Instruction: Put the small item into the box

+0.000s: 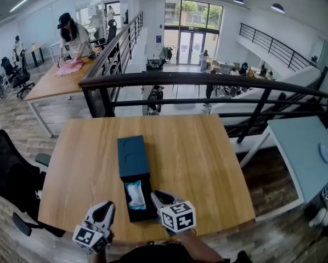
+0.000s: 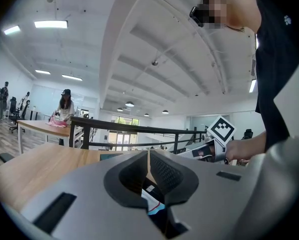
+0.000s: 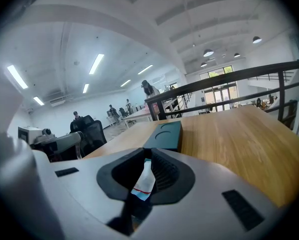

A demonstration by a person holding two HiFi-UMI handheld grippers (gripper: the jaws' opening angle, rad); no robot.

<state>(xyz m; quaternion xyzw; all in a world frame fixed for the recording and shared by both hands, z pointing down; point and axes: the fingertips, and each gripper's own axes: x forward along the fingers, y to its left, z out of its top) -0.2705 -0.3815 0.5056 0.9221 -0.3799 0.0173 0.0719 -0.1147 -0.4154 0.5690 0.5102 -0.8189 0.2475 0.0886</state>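
**A:** Where is the small item?

**B:** The packet (image 1: 135, 195) lies flat, face up, in the open black box (image 1: 138, 216). The teal lid (image 1: 133, 156) lies just beyond the box. The right gripper (image 1: 157, 195) hangs over the box's right wall with its jaws pinched nearly together. The packet shows through the slit between them, but from above it lies apart from the tips, so the gripper looks empty. The left gripper (image 1: 105, 207) is clenched on nothing, off to the box's left.

**A:** What would make this step go well?

**B:** Probably a clean exit. The right gripper should go straight up and back toward the person, well clear of the wall, since a nudge could slide so light a box on smooth wood. It is also worth checking that the packet sits below the rim with no corner riding up, in case the lid goes on.

**A:** And the surface?

**B:** A wooden table (image 1: 208, 158), with only the box and lid on it, both near the person's edge.

**A:** The room?

**B:** An open mezzanine office. A dark railing (image 1: 208, 81) runs behind the table, a pale table (image 1: 298, 147) stands to the right and a black chair (image 1: 10, 171) to the left. A person (image 1: 72, 34) bends over a pink cloth (image 1: 69, 66) at a far table (image 1: 51, 87).
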